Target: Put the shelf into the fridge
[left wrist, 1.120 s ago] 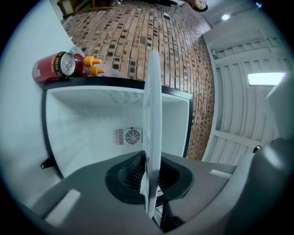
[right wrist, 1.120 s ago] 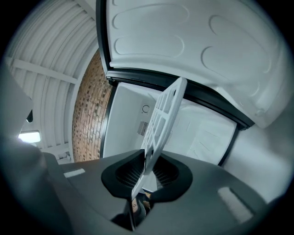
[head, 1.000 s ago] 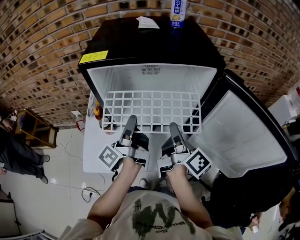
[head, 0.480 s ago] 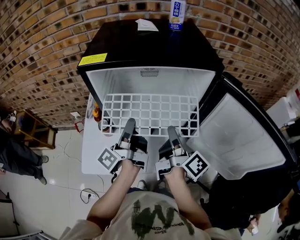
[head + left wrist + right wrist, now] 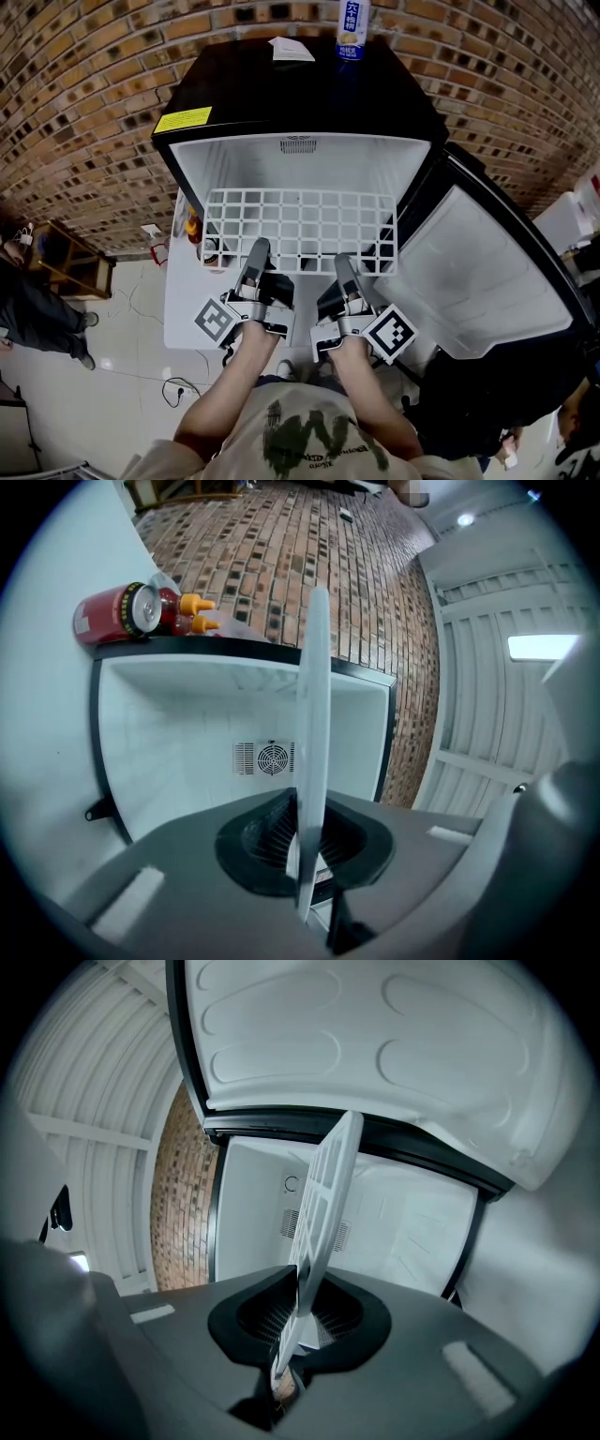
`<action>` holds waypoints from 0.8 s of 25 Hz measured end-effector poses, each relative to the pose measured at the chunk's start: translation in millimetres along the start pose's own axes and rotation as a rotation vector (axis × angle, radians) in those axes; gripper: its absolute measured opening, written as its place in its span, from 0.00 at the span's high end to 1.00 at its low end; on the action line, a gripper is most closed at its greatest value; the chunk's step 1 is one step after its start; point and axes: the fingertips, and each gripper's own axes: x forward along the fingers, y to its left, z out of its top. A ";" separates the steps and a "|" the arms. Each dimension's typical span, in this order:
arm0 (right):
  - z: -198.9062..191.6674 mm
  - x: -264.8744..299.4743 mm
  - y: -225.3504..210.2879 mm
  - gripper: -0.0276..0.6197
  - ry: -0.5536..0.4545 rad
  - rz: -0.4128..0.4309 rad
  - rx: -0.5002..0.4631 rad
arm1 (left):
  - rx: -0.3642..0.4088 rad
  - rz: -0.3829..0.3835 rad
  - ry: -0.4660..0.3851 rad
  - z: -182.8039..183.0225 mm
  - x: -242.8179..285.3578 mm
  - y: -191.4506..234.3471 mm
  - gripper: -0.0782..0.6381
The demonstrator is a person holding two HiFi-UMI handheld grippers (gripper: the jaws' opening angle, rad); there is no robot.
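Position unchanged: I saw left hand-held gripper (image 5: 259,247) pinching the shelf (image 5: 300,225) at 7 o'clock; right hand-held gripper (image 5: 343,262), jaws just closing, pinched it at 5 o'clock.

The head view is evenly and brightly lit, with no hard shadows. The brick wall (image 5: 84,84) is bent strongly towards the edges by the wide lens, and a small glare spot is seen on the floor (image 5: 131,328). Both gripper views are ringed by dark vignetting. In the left gripper view a ceiling light (image 5: 544,647) is blown out, and the near edge of the shelf (image 5: 312,724) is blurred.
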 end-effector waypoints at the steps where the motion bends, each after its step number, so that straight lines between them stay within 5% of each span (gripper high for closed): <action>1: 0.2 -0.2 -0.2 0.90 0.001 -0.002 0.001 | 0.001 0.001 -0.001 0.1 -0.1 0.1 0.86; 8: 8.9 9.9 1.3 0.90 0.000 -0.008 0.001 | 0.000 -0.001 0.004 -2.3 6.7 -1.4 0.86; 20: 22.5 26.2 14.3 0.88 -0.035 0.020 -0.160 | 0.104 -0.046 0.021 0.3 24.5 -8.9 0.83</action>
